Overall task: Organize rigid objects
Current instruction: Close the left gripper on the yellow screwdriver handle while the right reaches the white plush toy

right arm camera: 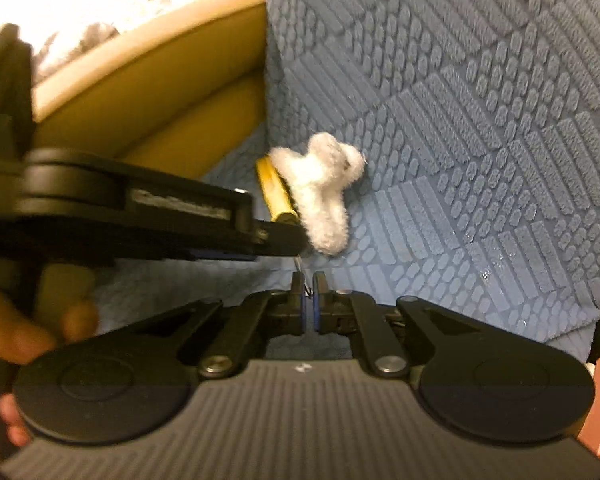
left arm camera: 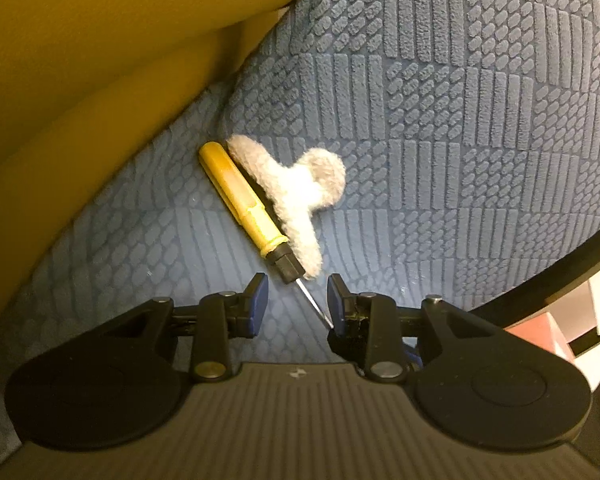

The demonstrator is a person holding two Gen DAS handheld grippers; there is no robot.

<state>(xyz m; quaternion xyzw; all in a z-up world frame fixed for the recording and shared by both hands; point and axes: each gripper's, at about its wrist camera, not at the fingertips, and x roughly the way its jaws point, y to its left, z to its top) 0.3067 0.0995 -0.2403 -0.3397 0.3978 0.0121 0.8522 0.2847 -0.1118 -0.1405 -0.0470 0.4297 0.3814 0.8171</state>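
A: Fingers first. Our right gripper (right arm camera: 309, 286) is pinched on the thin metal tip of the yellow plastic-handled screwdriver (left arm camera: 244, 204), so we can pull it.

B: Our left gripper (left arm camera: 297, 300) is wide apart, holding nothing, with the tip between its fingers.

A: The fluffy white hair claw clip (left arm camera: 296, 196) touches the handle.

B: Both lie on the blue bumpy sofa cover (left arm camera: 460, 140). Mustard cushion (left arm camera: 80, 80) blocks one side; the other side has room.

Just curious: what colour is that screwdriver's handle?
Yellow, with a black collar; the screwdriver shows best in the left wrist view.
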